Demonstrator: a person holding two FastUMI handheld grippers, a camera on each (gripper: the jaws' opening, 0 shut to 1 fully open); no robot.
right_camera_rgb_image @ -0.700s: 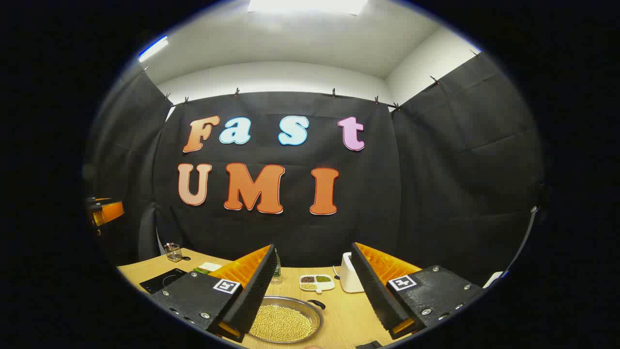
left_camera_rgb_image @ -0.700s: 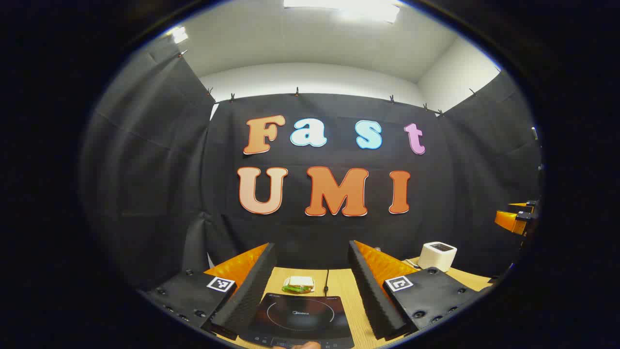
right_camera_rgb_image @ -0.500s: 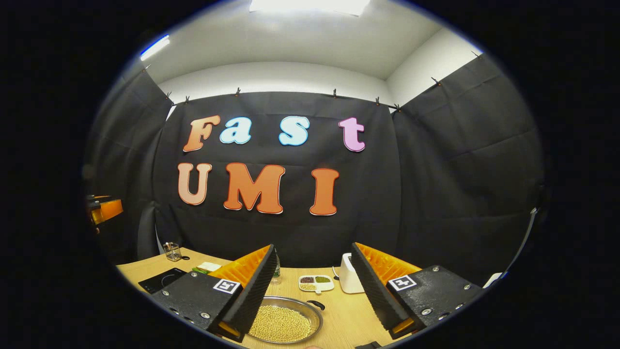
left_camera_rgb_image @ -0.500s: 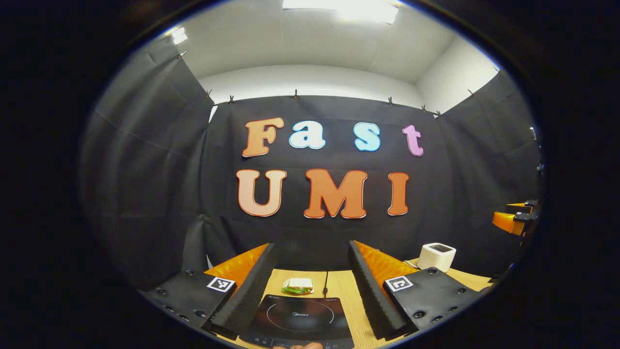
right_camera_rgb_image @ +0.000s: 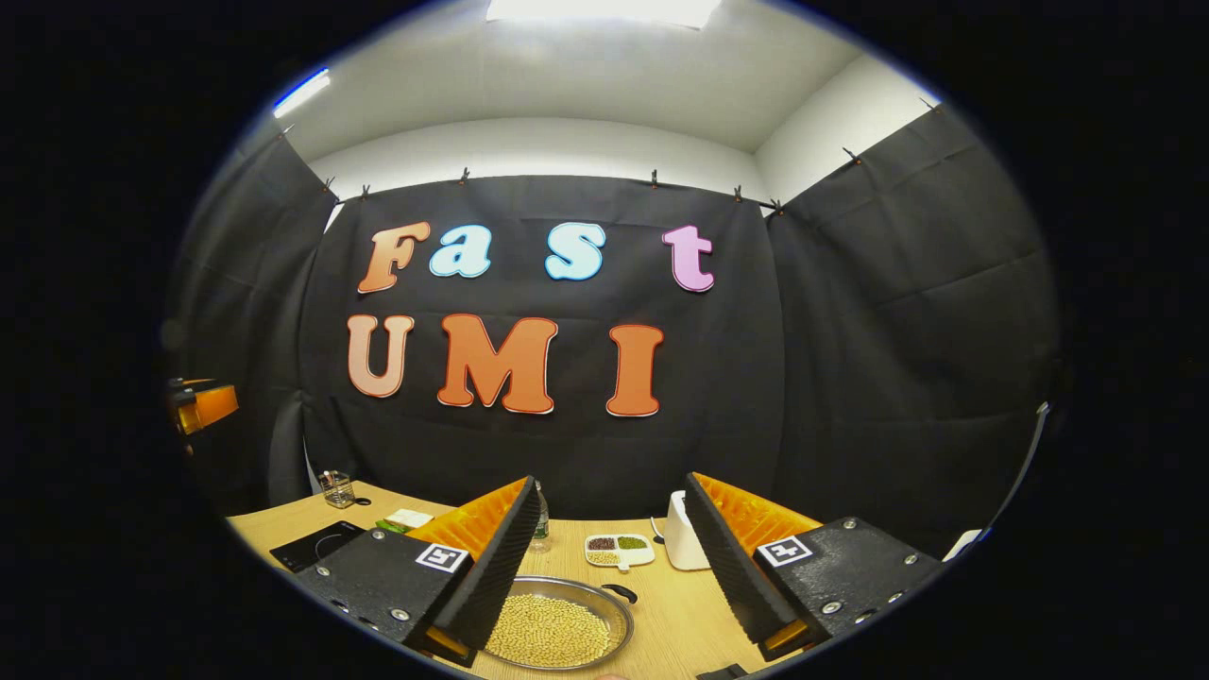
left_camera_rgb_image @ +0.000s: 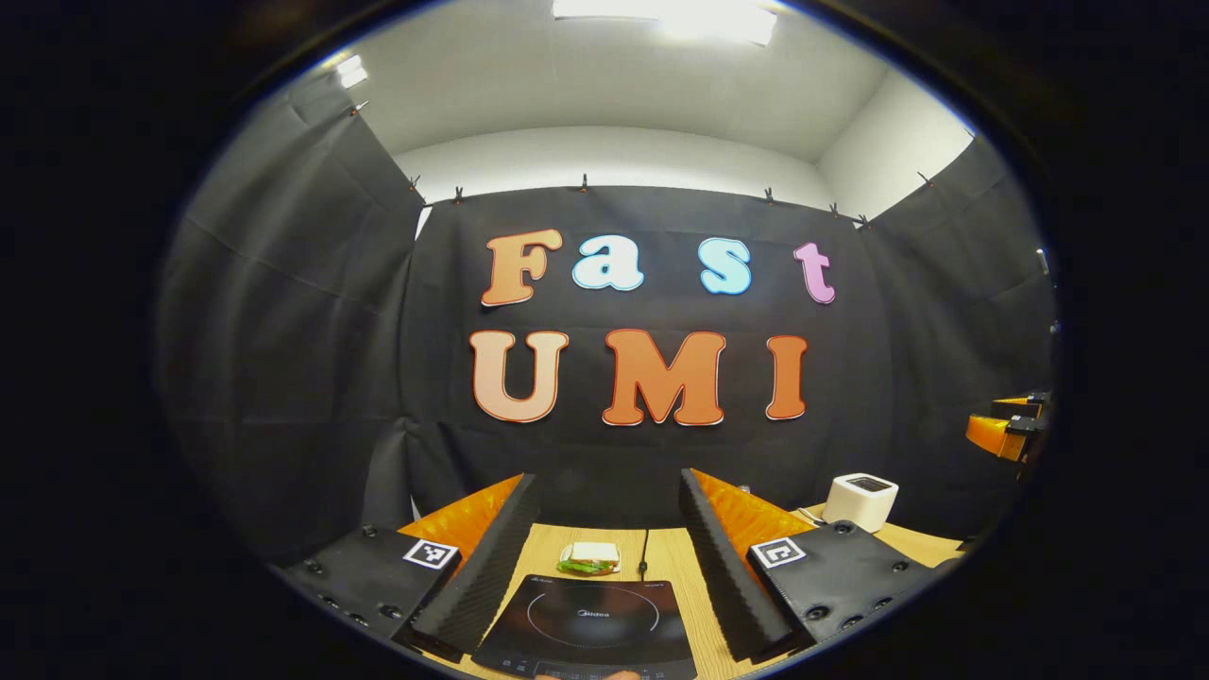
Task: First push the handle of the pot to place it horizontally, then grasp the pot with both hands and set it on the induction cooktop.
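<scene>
Two low forward-facing views over the pale wooden worktop point(left_camera_rgb_image: 666, 557), both sharing the flat black induction cooktop point(left_camera_rgb_image: 590, 623) point(right_camera_rgb_image: 307, 545).

Count, left gripper view: one induction cooktop point(left_camera_rgb_image: 587, 623) on the surface point(left_camera_rgb_image: 680, 567); one sandwich point(left_camera_rgb_image: 588, 557) behind it; one white toaster point(left_camera_rgb_image: 859, 501); one cable point(left_camera_rgb_image: 645, 552) running to the cooktop.

Count, right gripper view: one pot point(right_camera_rgb_image: 557, 628), its fill of pale beans too numerous to count; one black pot handle point(right_camera_rgb_image: 619, 593); one divided dish point(right_camera_rgb_image: 618, 551) with three compartments visible; one bottle point(right_camera_rgb_image: 539, 529); one clear glass holder point(right_camera_rgb_image: 337, 489).

Tongs: two pairs, left tongs point(left_camera_rgb_image: 600, 567) and right tongs point(right_camera_rgb_image: 604, 567), two fingers each, both spread wide.
</scene>
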